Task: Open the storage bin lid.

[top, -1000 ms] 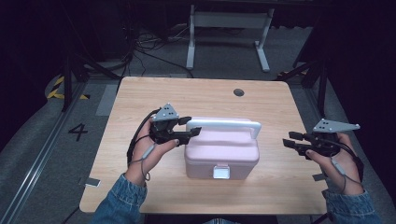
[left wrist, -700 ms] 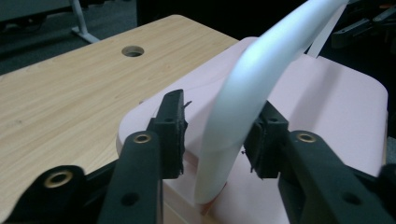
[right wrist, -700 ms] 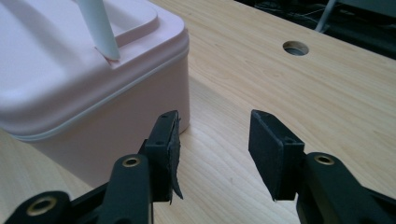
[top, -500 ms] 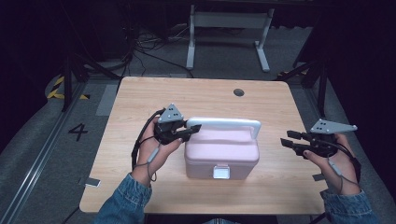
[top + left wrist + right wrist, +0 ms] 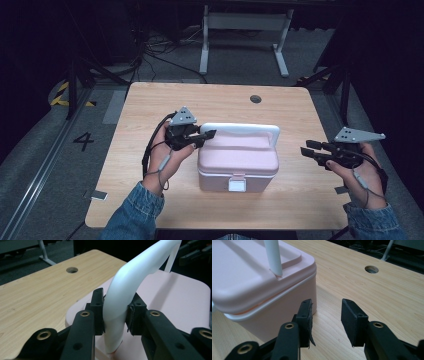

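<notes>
One pale pink plastic box (image 5: 238, 164) with a white latch sits near the front middle of the light wooden bench (image 5: 150, 100). A second ago the left claw (image 5: 209, 134) stood apart beside the box's single white arched handle (image 5: 247, 129); now its pads are clamped on the handle's left end, so the grip is likely made and lifting or steadying can follow. The right claw (image 5: 306, 149) hovers just right of the box, its jaws apart with nothing between them, having just been narrowing. Farther back, one round hole (image 5: 256, 99) pierces the bench.
</notes>
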Available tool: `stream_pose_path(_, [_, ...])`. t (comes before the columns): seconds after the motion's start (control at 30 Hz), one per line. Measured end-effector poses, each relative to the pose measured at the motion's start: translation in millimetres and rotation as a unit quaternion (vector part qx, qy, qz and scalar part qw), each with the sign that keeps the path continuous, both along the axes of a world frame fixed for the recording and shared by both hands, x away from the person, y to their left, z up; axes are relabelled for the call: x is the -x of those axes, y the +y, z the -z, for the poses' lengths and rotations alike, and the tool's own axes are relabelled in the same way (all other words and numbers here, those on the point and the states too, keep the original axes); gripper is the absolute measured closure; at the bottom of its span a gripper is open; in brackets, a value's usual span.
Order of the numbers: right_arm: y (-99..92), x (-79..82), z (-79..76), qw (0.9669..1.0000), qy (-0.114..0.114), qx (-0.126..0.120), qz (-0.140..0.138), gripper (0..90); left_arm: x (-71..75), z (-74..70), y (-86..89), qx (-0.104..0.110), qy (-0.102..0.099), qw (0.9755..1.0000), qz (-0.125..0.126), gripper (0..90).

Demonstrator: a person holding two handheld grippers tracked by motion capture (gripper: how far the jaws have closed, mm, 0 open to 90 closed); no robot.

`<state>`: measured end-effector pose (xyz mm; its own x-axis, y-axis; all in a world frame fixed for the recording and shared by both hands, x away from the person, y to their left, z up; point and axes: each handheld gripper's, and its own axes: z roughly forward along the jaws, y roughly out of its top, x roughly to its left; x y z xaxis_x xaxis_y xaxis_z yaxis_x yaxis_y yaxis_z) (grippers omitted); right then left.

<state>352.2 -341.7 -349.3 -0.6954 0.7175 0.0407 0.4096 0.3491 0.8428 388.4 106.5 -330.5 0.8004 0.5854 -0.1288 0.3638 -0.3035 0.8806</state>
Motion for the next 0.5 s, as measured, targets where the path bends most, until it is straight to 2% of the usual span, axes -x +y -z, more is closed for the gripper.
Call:
stream_pose_path(0.23, [-1.8,0.9,-2.3,1.0000,-0.002,-0.008,-0.003,62.8,-4.9,-7.2,-0.5,0.007,0.003,1.0000,-0.004,72.3])
stream_pose_path(0.5, [-1.3,2.6,-5.4,0.9999,-0.008,-0.010,-0.006,63.0,-18.0,-14.5,-1.1,0.016,0.006,0.9998,-0.012,72.6])
